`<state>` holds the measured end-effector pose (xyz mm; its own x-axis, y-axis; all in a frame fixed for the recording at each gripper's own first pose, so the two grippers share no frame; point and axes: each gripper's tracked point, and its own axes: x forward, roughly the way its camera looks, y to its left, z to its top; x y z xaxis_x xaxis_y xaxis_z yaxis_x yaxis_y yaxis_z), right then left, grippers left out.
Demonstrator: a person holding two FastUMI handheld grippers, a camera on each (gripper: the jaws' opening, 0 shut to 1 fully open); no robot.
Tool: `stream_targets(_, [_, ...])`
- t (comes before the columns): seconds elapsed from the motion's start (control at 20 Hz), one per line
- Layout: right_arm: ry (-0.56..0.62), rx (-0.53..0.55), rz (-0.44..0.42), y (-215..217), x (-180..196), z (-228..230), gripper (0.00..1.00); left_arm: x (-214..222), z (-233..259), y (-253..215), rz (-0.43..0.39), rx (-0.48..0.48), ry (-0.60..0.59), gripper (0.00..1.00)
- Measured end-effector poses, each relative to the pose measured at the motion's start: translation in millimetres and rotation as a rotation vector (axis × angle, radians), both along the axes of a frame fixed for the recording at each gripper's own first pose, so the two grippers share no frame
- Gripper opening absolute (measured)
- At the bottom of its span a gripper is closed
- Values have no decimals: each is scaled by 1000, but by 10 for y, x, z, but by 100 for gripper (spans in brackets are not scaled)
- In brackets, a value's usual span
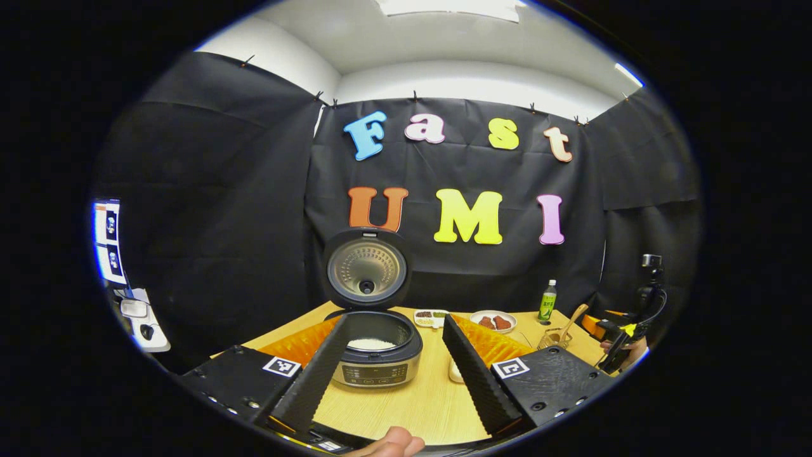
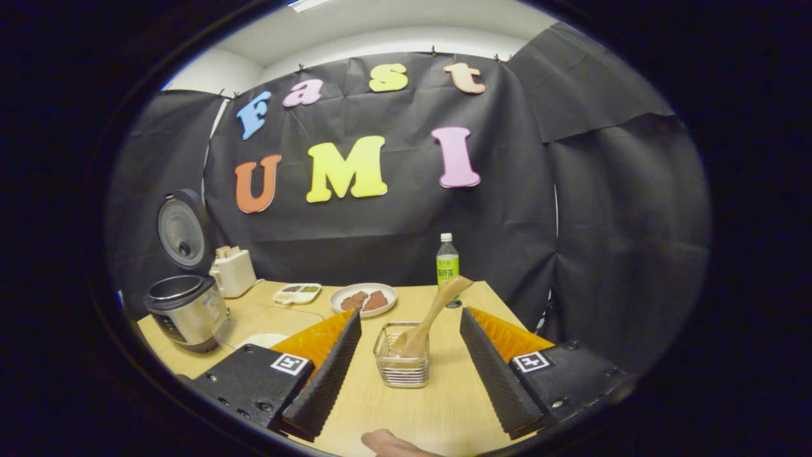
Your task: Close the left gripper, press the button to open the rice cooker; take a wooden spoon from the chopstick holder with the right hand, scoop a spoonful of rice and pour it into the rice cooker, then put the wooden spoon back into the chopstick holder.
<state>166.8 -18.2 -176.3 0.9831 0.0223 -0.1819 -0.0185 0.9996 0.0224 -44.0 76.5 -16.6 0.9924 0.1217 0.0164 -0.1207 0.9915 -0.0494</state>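
Booth walled in black cloth; light wooden table (image 2: 438, 406) as work surface.

Rice cooker (image 1: 375, 357) stands with lid (image 1: 366, 269) swung upright; white rice visible inside the inner pot. Button step judged complete.

Left gripper (image 1: 393, 371): jaws spread wide, nothing held, cooker framed between the fingers but not touched.

Right gripper (image 2: 409, 374): jaws wide apart, nothing held. Wire chopstick holder (image 2: 401, 363) sits between the fingers, untouched. Wooden spoon (image 2: 431, 317) stands in the holder, bowl down, handle leaning up and to the right in the right gripper view.

Also on the table: plate (image 2: 363, 298) with brownish food, small sectioned dish (image 2: 297, 293), green-labelled bottle (image 2: 447, 261), white appliance (image 2: 233, 271) just behind the cooker.

Whether a scoop has already gone into the pot cannot be told from this state.

Risks from here, as judgement:
- Holder looks light; closing on the slanted handle off-centre could tip or drag it.
- Handle is tilted, so a straight pinch may slip or twist the spoon.
- Bottle stands near behind the holder; an overshoot forward could knock it.
- Carrying a loaded spoon across the table risks spilling grains if tilted.
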Motion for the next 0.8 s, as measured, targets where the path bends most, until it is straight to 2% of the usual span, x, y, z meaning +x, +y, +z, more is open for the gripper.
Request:
stream_targets(0.15, [20,60,-26,-134,366,-134,100,-177,-37,-331,-107,-8,-22,94])
stream_targets(0.35, [91,118,-1,-147,766,-385,99,-326,-100,-453,-90,3,-72,94])
stream_targets(0.5, [128,116,-59,-280,997,-540,99,-372,-152,-481,-57,21,-94,94])
stream_targets(0.65, [120,183,-66,-295,1187,-539,99,-454,-156,-479,-48,10,-118,94])
stream_targets(0.75, [121,226,-107,-404,1323,-544,82,-510,-161,-500,-76,6,-120,94])
stream_targets(0.8, [140,251,-118,-421,1352,-559,65,-535,-124,-476,-74,2,-137,94])
